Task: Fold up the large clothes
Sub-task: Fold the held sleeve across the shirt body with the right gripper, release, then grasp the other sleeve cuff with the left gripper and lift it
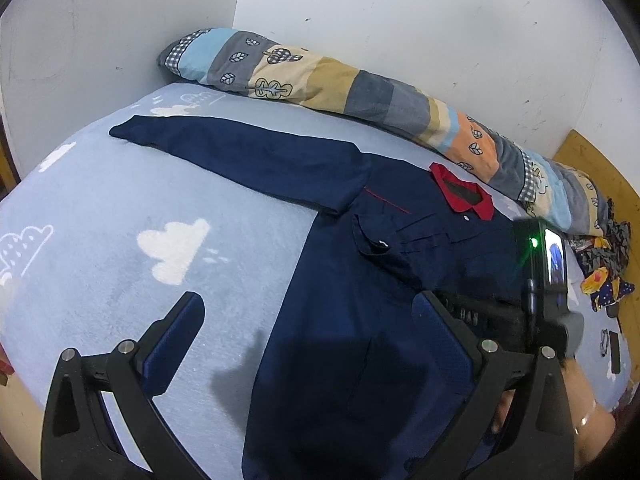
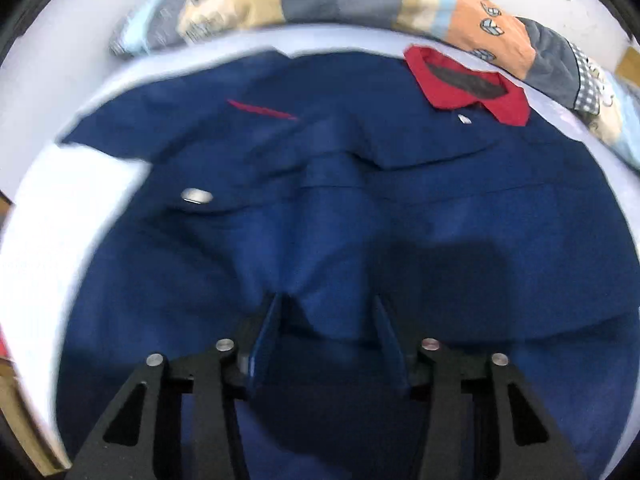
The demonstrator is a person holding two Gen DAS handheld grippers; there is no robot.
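A navy jacket (image 1: 340,240) with a red collar (image 1: 460,196) lies flat, front up, on the bed. Its left sleeve (image 1: 240,152) stretches out straight toward the wall. My left gripper (image 1: 308,300) hangs open and wide above the jacket's left edge, with nothing between its fingers. In the right wrist view my right gripper (image 2: 328,312) sits low over the jacket (image 2: 480,220), below the collar (image 2: 460,84). Its jaws stand partly apart around a raised band of navy fabric. I see no pad pressing on the cloth. The right gripper's housing (image 1: 536,280) shows over the jacket's right side.
The bed has a light blue cloud-print sheet (image 1: 120,220). A rolled patchwork quilt (image 1: 340,84) lies along the white wall behind the jacket. Patterned clothes (image 1: 604,256) are piled at the far right near a wooden board (image 1: 600,168). A person's hand (image 1: 588,408) is at the lower right.
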